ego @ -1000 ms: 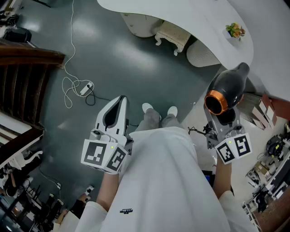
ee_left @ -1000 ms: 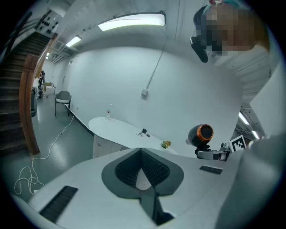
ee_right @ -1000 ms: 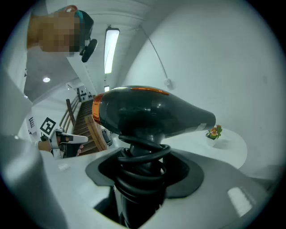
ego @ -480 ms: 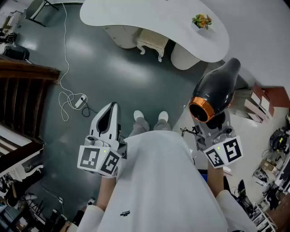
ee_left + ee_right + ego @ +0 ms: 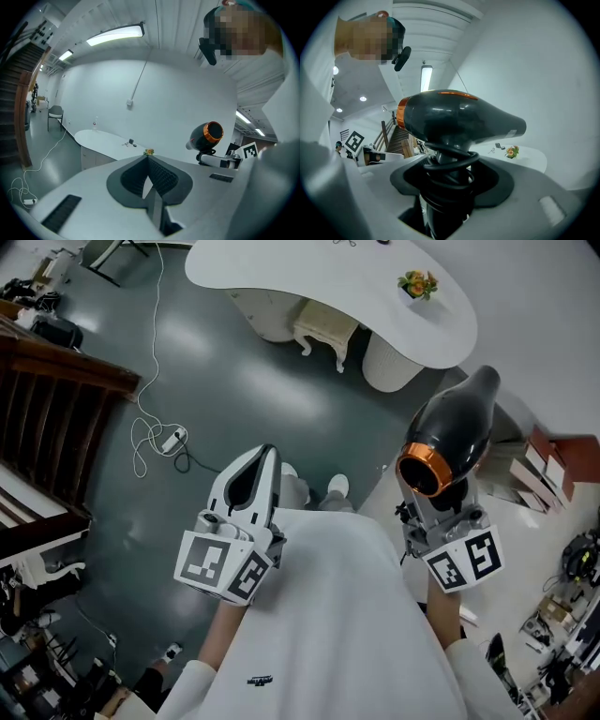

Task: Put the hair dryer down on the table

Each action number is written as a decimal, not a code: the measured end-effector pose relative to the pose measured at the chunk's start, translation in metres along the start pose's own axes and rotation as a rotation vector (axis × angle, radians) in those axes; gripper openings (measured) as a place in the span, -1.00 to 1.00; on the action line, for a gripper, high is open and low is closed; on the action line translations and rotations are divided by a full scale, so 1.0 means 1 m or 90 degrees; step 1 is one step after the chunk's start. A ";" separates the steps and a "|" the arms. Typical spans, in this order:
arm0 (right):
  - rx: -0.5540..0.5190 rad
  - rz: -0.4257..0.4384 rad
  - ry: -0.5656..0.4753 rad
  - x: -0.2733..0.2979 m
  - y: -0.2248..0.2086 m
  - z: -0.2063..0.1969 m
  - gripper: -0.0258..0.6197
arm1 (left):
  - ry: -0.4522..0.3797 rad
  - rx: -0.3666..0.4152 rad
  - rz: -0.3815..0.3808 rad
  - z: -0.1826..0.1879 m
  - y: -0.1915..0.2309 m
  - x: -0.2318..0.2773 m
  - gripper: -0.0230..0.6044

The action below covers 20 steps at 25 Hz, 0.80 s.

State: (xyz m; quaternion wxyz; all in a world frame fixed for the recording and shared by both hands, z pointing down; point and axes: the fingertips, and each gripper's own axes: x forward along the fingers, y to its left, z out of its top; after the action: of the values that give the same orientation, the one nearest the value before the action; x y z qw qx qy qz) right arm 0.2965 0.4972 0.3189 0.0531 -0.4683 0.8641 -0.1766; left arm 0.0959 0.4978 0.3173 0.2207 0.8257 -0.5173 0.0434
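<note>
Gripping black, orange-ringed hair dryer (image 5: 457, 432) aloft by its cord-wrapped handle: right gripper (image 5: 444, 505), jaws wide; white curved table (image 5: 309, 277) well ahead, nozzle toward it (left gripper (image 5: 251, 479) closed, empty).

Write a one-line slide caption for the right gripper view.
Right gripper clamps the cord-wrapped handle of a black hair dryer with an orange ring, white table beyond.

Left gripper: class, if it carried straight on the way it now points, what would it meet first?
Nothing close by: the air ahead of the left gripper looks free. Its line runs toward the white table, about where the small flowers stand, though depth is unclear.
</note>
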 end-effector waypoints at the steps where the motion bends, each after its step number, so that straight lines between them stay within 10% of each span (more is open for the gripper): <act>1: 0.008 0.004 -0.002 -0.003 0.001 0.000 -0.04 | 0.002 0.004 -0.007 0.000 -0.007 0.000 -0.90; 20: -0.018 0.029 0.019 0.075 0.002 0.007 -0.04 | -0.028 -0.035 0.029 0.030 0.064 0.026 -0.90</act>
State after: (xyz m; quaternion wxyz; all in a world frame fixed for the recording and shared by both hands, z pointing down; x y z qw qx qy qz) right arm 0.2553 0.4338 0.3169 0.0375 -0.4465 0.8777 -0.1699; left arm 0.0475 0.4402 0.3184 0.2308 0.8083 -0.5415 0.0158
